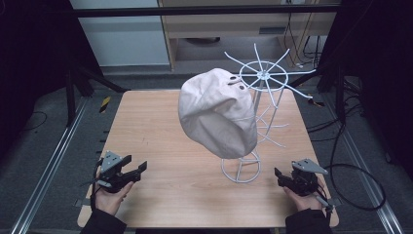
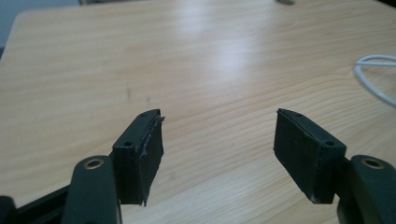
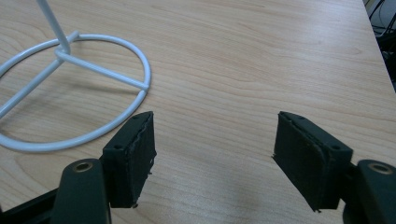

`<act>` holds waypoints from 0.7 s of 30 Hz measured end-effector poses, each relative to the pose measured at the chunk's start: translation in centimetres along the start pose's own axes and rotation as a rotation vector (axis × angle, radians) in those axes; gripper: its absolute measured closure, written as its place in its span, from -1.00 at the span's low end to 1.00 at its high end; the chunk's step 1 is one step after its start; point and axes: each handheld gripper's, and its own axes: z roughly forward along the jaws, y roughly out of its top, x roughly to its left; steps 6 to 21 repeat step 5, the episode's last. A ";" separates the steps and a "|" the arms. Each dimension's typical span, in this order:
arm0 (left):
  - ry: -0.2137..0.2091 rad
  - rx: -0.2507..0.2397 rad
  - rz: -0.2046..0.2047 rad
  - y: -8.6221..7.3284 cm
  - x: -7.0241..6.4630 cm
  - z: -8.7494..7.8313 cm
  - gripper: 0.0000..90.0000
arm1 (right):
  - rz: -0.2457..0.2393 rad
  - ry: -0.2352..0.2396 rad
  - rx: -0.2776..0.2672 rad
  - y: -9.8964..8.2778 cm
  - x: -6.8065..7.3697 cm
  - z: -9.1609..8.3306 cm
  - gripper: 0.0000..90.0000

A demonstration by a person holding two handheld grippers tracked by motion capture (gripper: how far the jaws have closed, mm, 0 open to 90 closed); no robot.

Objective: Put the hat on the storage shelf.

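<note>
A pale pink cap hangs on a white wire stand in the middle of the wooden table. The stand's ring base rests on the tabletop; part of that ring base lies ahead and left of my right gripper. My left gripper is held low at the front left, open, with bare wood between its pads. My right gripper sits at the front right, open and empty, its jaws pointing toward the base. A curve of the white ring shows at the right edge of the left gripper view.
Metal rails run along both sides of the table. Black cables loop on the floor at the right. A cabinet and dark frame posts stand behind the table.
</note>
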 end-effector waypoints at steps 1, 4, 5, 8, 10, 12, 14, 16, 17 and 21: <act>0.009 0.011 -0.002 -0.2 0.3 0.2 -0.28 | 0.000 -0.001 0.001 0.0 0.0 0.0 -0.36; 0.063 0.031 -0.002 -0.9 1.4 0.5 -0.29 | 0.003 0.002 -0.001 0.0 0.1 0.0 -0.36; 0.072 0.040 -0.005 -1.0 1.7 0.5 -0.30 | 0.002 0.003 -0.003 0.0 0.1 0.0 -0.36; 0.072 0.040 -0.005 -1.0 1.7 0.5 -0.30 | 0.002 0.003 -0.003 0.0 0.1 0.0 -0.36; 0.072 0.040 -0.005 -1.0 1.7 0.5 -0.30 | 0.002 0.003 -0.003 0.0 0.1 0.0 -0.36; 0.072 0.040 -0.005 -1.0 1.7 0.5 -0.30 | 0.002 0.003 -0.003 0.0 0.1 0.0 -0.36; 0.072 0.040 -0.005 -1.0 1.7 0.5 -0.30 | 0.002 0.003 -0.003 0.0 0.1 0.0 -0.36; 0.072 0.040 -0.005 -1.0 1.7 0.5 -0.30 | 0.002 0.003 -0.003 0.0 0.1 0.0 -0.36; 0.072 0.040 -0.005 -1.0 1.7 0.5 -0.30 | 0.002 0.003 -0.003 0.0 0.1 0.0 -0.36; 0.072 0.040 -0.005 -1.0 1.7 0.5 -0.30 | 0.002 0.003 -0.003 0.0 0.1 0.0 -0.36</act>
